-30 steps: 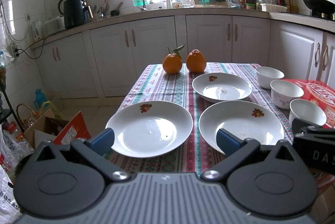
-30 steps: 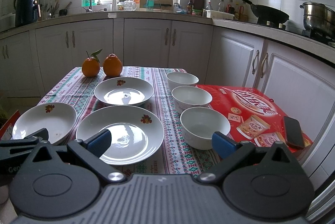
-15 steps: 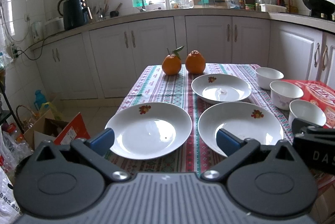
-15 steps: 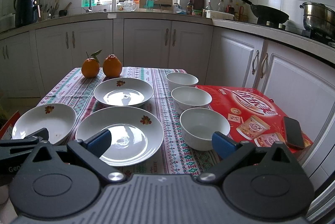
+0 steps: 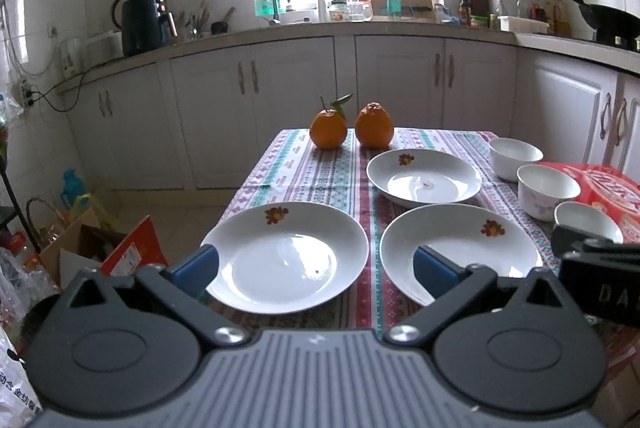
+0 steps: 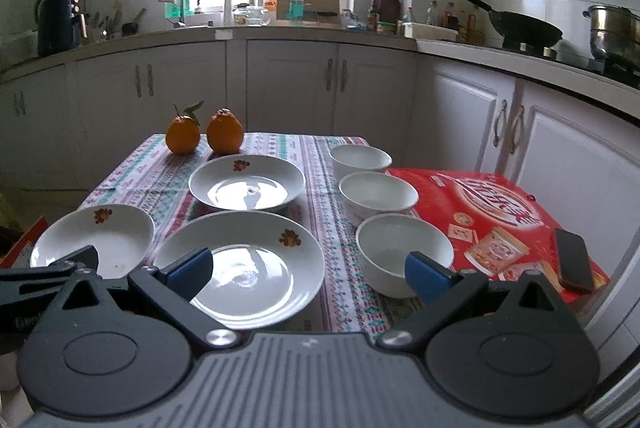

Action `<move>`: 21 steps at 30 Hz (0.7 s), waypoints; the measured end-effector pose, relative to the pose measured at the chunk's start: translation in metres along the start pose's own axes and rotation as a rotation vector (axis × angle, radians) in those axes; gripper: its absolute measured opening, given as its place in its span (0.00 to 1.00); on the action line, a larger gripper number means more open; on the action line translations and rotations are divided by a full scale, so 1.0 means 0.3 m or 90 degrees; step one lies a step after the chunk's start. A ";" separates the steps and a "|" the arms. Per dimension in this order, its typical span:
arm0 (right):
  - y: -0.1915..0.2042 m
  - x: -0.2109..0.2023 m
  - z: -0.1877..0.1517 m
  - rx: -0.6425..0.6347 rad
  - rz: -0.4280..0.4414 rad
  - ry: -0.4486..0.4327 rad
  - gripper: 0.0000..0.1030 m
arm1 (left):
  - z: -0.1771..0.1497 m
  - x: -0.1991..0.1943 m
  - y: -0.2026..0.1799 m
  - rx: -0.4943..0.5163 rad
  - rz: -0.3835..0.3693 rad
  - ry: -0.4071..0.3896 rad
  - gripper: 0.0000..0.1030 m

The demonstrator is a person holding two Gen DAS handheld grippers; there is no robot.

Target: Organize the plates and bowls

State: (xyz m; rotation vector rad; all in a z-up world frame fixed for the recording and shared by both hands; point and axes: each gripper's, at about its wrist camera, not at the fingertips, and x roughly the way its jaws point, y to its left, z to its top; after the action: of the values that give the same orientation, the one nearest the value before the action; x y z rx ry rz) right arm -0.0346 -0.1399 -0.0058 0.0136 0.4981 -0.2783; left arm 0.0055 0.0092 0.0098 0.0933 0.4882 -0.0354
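Left wrist view: three white plates lie apart on the patterned tablecloth of the counter (image 5: 304,164), the near-left plate (image 5: 286,256) directly ahead of the left gripper (image 5: 314,266), whose blue fingers (image 5: 194,264) stand wide open and empty. The near-right plate (image 5: 460,248) and far plate (image 5: 424,176) sit beside it; two oranges (image 5: 328,128) rest beyond.

From the right wrist, the right gripper (image 6: 308,270) is likewise spread and holds nothing, with three white bowls (image 6: 404,252) in a row by a red box (image 6: 496,208).

I judge this glazed ceramic stiff, fairly heavy, slick and breakable. A plate is best pinched at its raised rim, a bowl by its wall, one finger inside, and set down gently when stacking.
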 end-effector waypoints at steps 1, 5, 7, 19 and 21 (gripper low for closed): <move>-0.001 0.002 0.005 0.002 0.007 -0.006 1.00 | 0.000 0.001 0.005 -0.003 -0.002 -0.003 0.99; 0.000 0.015 0.035 -0.003 0.041 -0.039 1.00 | 0.014 0.020 0.030 -0.008 -0.028 -0.009 0.99; 0.009 0.023 0.057 -0.026 0.061 -0.060 1.00 | 0.020 0.033 0.042 0.002 -0.034 -0.018 0.99; 0.093 0.195 0.221 -0.116 0.166 -0.047 1.00 | 0.013 0.169 0.230 0.015 -0.005 -0.008 0.99; 0.116 0.241 0.242 -0.121 0.196 -0.033 1.00 | 0.000 0.188 0.269 0.010 -0.027 0.005 0.99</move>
State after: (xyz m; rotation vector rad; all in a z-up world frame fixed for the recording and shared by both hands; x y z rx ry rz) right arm 0.0696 -0.1311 0.0218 -0.1000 0.4626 0.0708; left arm 0.0598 0.0889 -0.0101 0.0993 0.4973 -0.0801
